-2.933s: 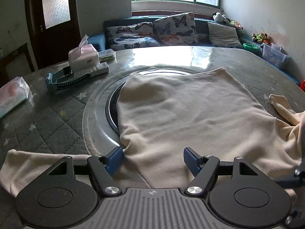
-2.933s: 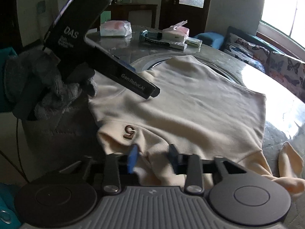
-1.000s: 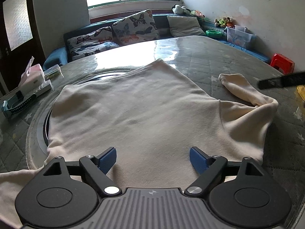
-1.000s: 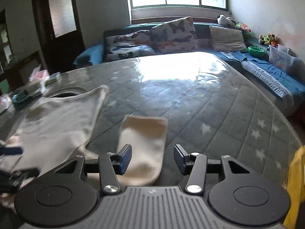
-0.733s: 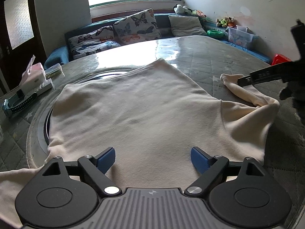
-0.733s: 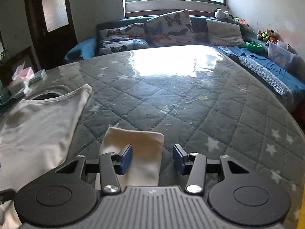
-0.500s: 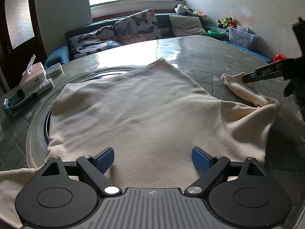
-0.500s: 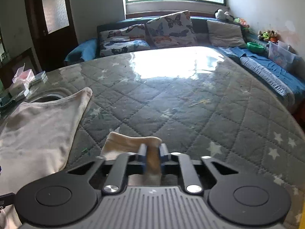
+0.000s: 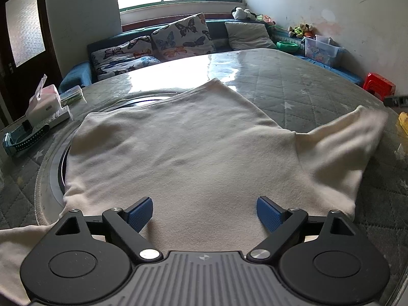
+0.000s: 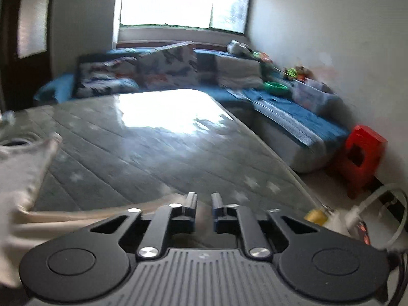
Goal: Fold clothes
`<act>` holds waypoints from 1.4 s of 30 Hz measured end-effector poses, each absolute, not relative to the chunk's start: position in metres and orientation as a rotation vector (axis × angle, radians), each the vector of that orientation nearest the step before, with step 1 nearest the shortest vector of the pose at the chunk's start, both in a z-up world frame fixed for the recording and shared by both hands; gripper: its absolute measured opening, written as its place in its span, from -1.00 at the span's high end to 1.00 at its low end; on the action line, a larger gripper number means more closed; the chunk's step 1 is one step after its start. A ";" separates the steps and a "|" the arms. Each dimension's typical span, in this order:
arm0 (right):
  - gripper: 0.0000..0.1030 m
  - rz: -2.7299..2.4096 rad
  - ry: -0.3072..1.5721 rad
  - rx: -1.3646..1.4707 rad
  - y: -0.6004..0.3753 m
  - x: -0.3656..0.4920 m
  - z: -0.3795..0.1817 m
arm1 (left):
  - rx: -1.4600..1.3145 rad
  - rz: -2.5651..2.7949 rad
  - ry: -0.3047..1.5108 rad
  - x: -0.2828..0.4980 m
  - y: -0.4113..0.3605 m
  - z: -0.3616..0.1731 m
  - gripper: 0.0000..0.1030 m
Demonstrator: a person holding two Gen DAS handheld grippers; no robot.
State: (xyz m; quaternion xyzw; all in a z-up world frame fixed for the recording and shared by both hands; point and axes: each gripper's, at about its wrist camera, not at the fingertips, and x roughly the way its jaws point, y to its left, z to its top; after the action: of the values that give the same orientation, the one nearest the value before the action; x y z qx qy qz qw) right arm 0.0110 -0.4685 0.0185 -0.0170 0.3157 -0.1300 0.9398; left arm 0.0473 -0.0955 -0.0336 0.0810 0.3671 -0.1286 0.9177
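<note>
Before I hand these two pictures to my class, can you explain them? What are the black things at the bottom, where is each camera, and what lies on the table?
There is no robot. A person holds a two-finger gripper in each hand, and each carries a wide-angle camera looking forward along its fingers. The black shapes are those grippers. One picture looks from the left gripper: its jaws stand wide open over a cream shirt spread on a quilted table, holding nothing. A tissue box sits at the far left. The other picture, blurred, looks from the right gripper: its jaws are narrow and opening, with what looks like the shirt's sleeve between them. The blur hides whether they pinch it.
</note>
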 end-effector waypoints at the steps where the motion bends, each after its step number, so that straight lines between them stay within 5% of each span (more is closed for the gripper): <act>1: 0.69 -0.279 0.654 -0.029 -0.471 0.011 0.015 | 0.168 -0.264 0.755 0.047 -0.096 -0.033 -0.76; 4: 0.62 -0.220 0.670 0.017 -0.469 0.010 0.009 | 0.171 -0.261 0.756 0.047 -0.096 -0.033 -0.77; 7: 0.15 -0.114 0.688 0.045 -0.456 0.013 0.004 | 0.173 -0.258 0.757 0.048 -0.097 -0.033 -0.79; 10: 0.13 -0.032 0.724 0.045 -0.440 0.024 -0.007 | 0.176 -0.258 0.755 0.047 -0.098 -0.033 -0.79; 21: -0.46 -0.047 0.718 0.001 -0.429 0.064 -0.025 | 0.173 -0.260 0.753 0.046 -0.096 -0.035 -0.85; 29: -0.47 -0.014 0.702 -0.023 -0.429 0.050 -0.014 | 0.178 -0.259 0.752 0.046 -0.096 -0.034 -0.85; 42: -0.80 0.172 0.743 -0.110 -0.384 0.002 -0.017 | 0.186 -0.256 0.752 0.045 -0.097 -0.033 -0.87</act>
State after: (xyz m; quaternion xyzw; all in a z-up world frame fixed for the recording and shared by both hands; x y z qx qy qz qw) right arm 0.0016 -0.3839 -0.0171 -0.0537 0.3622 0.0838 0.9268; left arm 0.0447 -0.0970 -0.0335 0.0905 0.3656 -0.1244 0.9180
